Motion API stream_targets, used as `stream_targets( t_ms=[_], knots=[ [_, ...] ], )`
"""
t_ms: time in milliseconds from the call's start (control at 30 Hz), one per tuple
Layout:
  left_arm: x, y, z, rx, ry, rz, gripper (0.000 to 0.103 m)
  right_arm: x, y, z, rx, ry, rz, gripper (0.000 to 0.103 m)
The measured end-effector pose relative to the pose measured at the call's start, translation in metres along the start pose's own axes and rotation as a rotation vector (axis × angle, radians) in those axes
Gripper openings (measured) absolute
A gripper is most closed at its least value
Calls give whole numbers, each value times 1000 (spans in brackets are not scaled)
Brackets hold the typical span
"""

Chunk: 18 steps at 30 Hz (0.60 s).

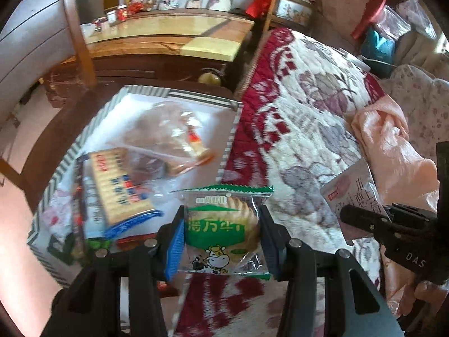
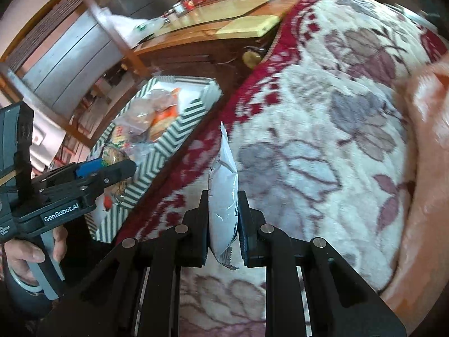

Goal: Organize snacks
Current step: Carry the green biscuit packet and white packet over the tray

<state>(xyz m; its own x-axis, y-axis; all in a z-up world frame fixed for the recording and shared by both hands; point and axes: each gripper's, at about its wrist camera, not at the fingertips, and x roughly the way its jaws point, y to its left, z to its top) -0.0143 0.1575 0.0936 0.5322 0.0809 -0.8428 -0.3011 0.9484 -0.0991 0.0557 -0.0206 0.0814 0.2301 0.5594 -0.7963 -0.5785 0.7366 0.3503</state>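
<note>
Above the edge of the flowered bedspread (image 1: 308,106), the left claw (image 1: 221,233) pinched a green-and-clear cracker packet (image 1: 221,224) by its two side edges, its printed face turned up toward the camera, a grip that seemed chosen so the flat pack would not fold or slide. Just ahead and to the left lay the striped box (image 1: 157,91), sitting on a dark wooden table (image 1: 56,140) beside the bed, and it already held several snacks: a long biscuit pack (image 1: 120,185) and a clear bag (image 1: 174,134) among them. That suggested the box was the collecting place and the packet was headed there. The right claw (image 2: 223,219) was pressed onto a white pouch (image 2: 223,196), held edge-on with its crimped seam pointing forward, over the bedspread and still well short of the box. From the right wrist view the left claw hung nearer the box, so it was probably first in line to drop its load. The blur around the box made the smaller wrappers hard to identify.
</note>
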Motion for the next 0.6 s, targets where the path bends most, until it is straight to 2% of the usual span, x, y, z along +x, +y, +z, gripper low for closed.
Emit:
stream_targets(
  t_ms=[167,600],
  knots=[
    [-8,25,-4,-32,-17,47,51,12,30,7,-54,22,27,16],
    [-16,76,-14,-124,-28,112,51,45,99,26,-187,83,90,16]
  ],
)
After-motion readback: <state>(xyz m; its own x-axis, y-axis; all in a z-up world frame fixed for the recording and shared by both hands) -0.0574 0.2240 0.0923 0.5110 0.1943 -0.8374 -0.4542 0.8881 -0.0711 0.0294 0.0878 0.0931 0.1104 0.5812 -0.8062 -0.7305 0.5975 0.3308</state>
